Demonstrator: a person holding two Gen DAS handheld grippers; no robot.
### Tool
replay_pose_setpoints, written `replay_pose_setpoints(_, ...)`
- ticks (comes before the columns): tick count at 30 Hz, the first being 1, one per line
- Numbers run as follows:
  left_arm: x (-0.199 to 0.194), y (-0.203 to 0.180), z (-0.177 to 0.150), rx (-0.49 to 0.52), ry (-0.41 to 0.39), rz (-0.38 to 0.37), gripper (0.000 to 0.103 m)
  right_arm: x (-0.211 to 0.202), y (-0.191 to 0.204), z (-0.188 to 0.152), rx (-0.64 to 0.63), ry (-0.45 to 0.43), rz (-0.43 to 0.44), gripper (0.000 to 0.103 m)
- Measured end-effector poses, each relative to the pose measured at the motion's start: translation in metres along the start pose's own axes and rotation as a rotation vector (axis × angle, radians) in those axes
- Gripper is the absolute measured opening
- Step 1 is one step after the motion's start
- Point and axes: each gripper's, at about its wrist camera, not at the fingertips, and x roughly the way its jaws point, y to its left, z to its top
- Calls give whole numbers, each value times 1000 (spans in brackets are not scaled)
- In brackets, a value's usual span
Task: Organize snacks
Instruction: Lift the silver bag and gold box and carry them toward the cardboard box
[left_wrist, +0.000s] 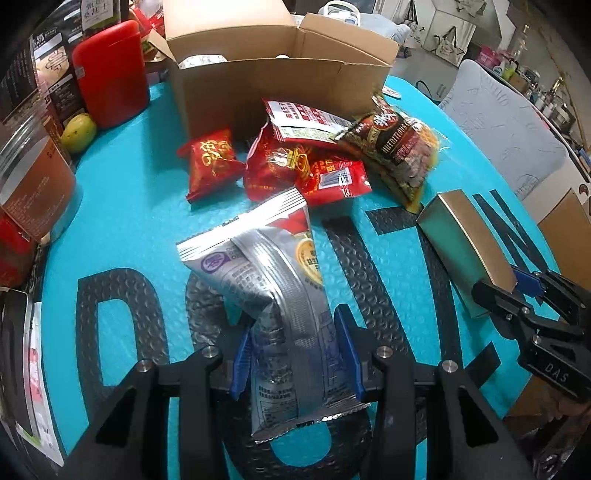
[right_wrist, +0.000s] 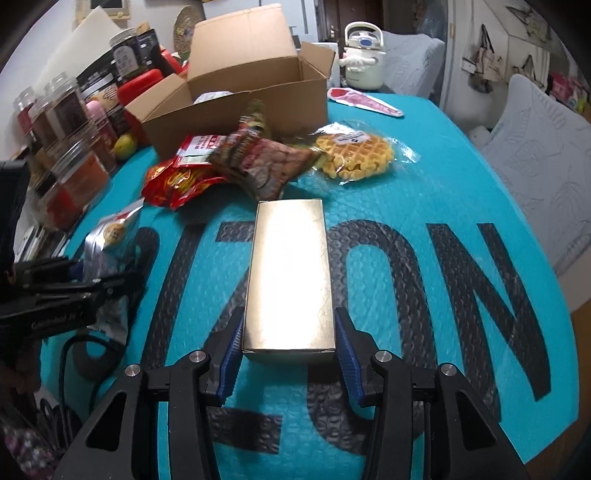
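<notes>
**Both grippers loaded, box waiting**

Your left gripper (left_wrist: 295, 363) is clamped on the silver snack pouch (left_wrist: 269, 280), its free end drooping over the teal mat (left_wrist: 122, 221). Keep it lifted clear of the red packets (left_wrist: 295, 166) on the way to the cardboard box (left_wrist: 280, 85), and drop it past the front wall. Your right gripper (right_wrist: 288, 354) pinches the near end of the gold box (right_wrist: 290, 273), which looks lifted just off the mat; keep it level, the far end may sag. The cardboard box stands open, something pale inside, the rest hidden. The waffle pack (right_wrist: 354, 155) lies outside, right of the pile.
</notes>
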Motion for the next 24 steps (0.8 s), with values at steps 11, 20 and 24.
replay_pose_setpoints(11, -14, -22, -20, 13, -29, 44, 42, 26, 7, 10, -10, -36, -20, 58)
replay_pose_setpoints(20, -15, -8, -17, -33, -34, -3, 34, 26, 3, 13, 3, -33, -8, 43)
replay_pose_setpoints(24, -19, -5, -12, -51, -38, -36, 33, 20, 5, 12, 8, -17, 45, 43)
